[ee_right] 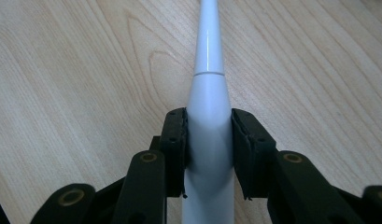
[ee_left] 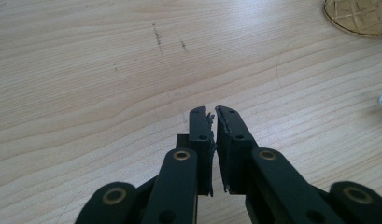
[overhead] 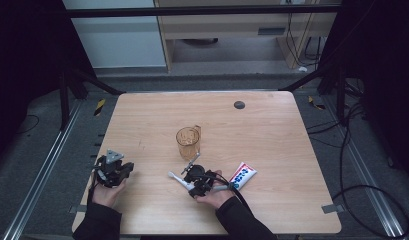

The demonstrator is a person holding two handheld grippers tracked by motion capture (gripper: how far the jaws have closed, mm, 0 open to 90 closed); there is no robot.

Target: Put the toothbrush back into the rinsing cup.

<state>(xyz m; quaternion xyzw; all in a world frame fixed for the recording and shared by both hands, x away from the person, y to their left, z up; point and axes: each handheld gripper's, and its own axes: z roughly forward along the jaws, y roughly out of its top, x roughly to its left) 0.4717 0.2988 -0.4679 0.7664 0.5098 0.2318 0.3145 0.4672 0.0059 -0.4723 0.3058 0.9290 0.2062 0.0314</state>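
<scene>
My right gripper (ee_right: 208, 122) pinches a white toothbrush (ee_right: 208, 93) by its thick handle, a jaw pressed on each side, the thin neck running forward away from me low over the table (ee_right: 76, 70). From the high view that gripper (overhead: 192, 179) sits near the front edge of the table, with the toothbrush (overhead: 178, 180) angled out to its left. My left gripper (ee_left: 212, 114) has its jaws nearly pressed together with just a sliver between them and nothing held; it (overhead: 123, 169) rests well apart from the right one, toward the front left of the table.

Just behind my right gripper stands an amber plastic mug (overhead: 187, 141) with a handle, upright. Its ribbed base (ee_left: 357, 16) shows at the top right corner of the left gripper view. A tube of toothpaste (overhead: 243, 175), white with blue and red printing, lies flat just to the right of my right hand (overhead: 215, 196). A thin grey stick (overhead: 191, 162) leans between the mug and my right gripper; I cannot tell what it is.

The table (overhead: 272, 135) is light wood with clear grain and a few small dark scuffs (ee_left: 157, 35), and a round dark cap (overhead: 239, 104) is set in near its far edge. Beyond the table is grey floor, black frame legs, loose cables (overhead: 352, 150) on the right and pale cabinets at the back.
</scene>
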